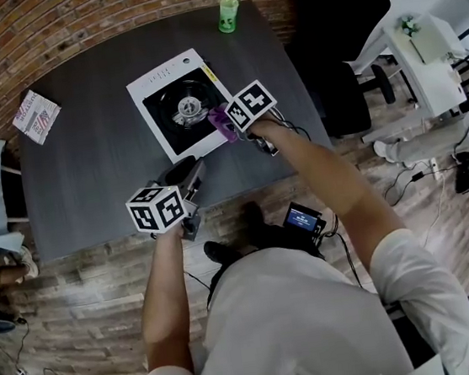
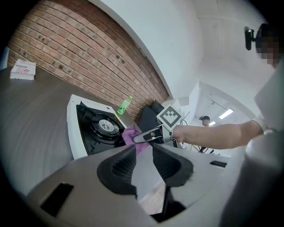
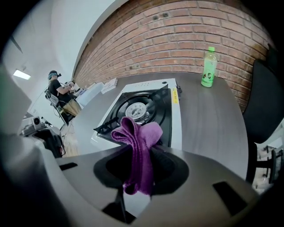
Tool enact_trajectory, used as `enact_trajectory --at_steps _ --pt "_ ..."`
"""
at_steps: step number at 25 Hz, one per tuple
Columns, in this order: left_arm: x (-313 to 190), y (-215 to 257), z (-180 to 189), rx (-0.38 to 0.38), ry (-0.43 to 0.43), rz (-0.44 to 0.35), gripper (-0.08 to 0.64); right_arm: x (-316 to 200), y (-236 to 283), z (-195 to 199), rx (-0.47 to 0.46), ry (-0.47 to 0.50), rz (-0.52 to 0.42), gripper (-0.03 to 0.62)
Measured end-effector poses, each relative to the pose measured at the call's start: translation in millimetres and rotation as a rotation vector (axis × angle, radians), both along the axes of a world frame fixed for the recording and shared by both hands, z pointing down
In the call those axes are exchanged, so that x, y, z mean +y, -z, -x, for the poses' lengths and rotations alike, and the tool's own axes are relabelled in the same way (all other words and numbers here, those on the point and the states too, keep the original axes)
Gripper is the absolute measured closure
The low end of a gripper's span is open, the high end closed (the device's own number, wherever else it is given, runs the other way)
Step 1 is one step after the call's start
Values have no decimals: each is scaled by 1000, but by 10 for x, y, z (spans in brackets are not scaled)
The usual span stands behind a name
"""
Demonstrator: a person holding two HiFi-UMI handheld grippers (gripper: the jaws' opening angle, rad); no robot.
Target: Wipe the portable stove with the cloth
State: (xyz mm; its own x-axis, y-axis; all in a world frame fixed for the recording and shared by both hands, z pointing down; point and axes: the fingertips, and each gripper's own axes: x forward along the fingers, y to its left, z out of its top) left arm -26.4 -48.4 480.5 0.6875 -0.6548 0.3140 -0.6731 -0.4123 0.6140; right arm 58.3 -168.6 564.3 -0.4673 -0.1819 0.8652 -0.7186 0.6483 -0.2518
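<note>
A white portable stove with a black top and a round metal burner sits on the dark table. My right gripper is shut on a purple cloth, held at the stove's near right corner. The cloth bunches out past the jaw tips, just above the stove's edge. My left gripper hovers over the table's near edge, in front of the stove, jaws open with nothing between them. It also sees the stove and the cloth.
A green bottle stands at the table's far edge. A printed packet lies at the far left. A black chair stands to the right of the table. Cables and gear lie on the floor.
</note>
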Motion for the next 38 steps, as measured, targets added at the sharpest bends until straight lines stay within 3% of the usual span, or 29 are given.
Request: enact_trajectory --at_steps 16,23,28,33,38 --pt "124 -55 -52 -13 -29 7 436 100 17 -423 132 37 -77 474" --pt "185 -73 -29 -15 -39 10 436 61 146 -769 193 -4 -162 476" --pt "242 -109 12 -15 -31 15 436 135 335 -704 125 35 -284 474" --pt "366 -203 35 -24 -38 30 436 414 347 -342 12 191 -421 474" --pt "515 -308 111 -45 -33 57 436 718 267 31 -96 285 -464 474"
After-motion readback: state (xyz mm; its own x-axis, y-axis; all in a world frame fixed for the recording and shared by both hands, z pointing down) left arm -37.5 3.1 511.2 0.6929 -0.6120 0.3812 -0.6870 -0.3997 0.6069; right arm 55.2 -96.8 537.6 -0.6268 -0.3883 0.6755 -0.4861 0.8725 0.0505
